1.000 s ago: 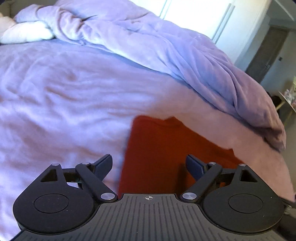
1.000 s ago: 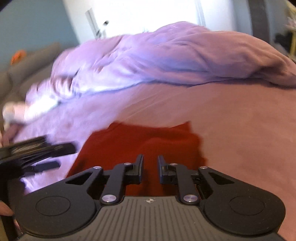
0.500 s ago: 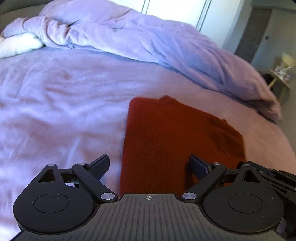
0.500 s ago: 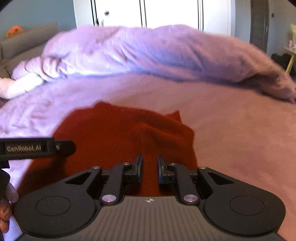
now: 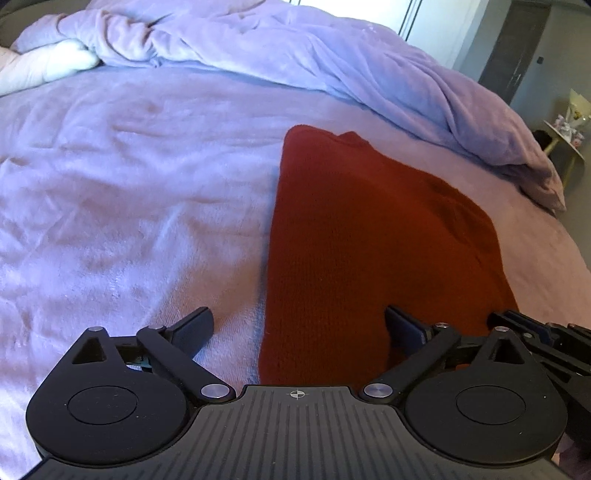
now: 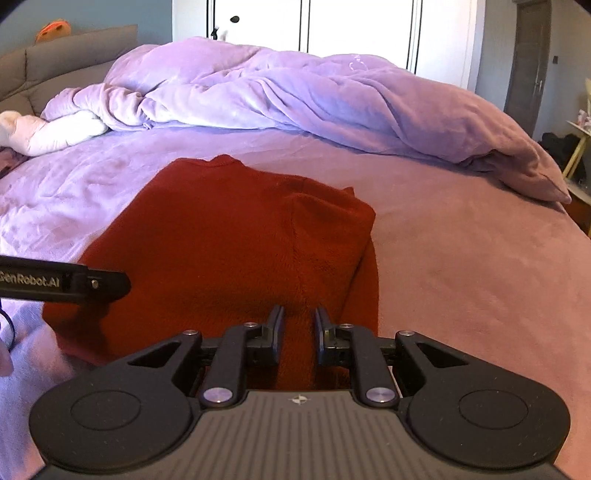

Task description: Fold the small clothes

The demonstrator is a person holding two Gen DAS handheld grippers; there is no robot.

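Note:
A dark red knitted garment (image 5: pixel 369 236) lies folded flat on the lilac bed sheet (image 5: pixel 129 192); it also shows in the right wrist view (image 6: pixel 229 236). My left gripper (image 5: pixel 299 325) is wide open and empty, above the garment's near left edge. My right gripper (image 6: pixel 298 321) hangs over the garment's near right part with its jaws a narrow gap apart and nothing between them. The left gripper's body shows at the left of the right wrist view (image 6: pixel 62 282), and the right gripper's body at the lower right of the left wrist view (image 5: pixel 546 343).
A bunched lilac duvet (image 6: pixel 295 99) lies across the far side of the bed. A white pillow (image 6: pixel 55 134) sits at the far left. White wardrobe doors (image 6: pixel 351 33) and a dark door (image 6: pixel 528 62) stand behind. A small side table (image 5: pixel 565 136) is at the right.
Both grippers have pulled back and risen, so more of the folded garment shows. The jaw openings look the same.

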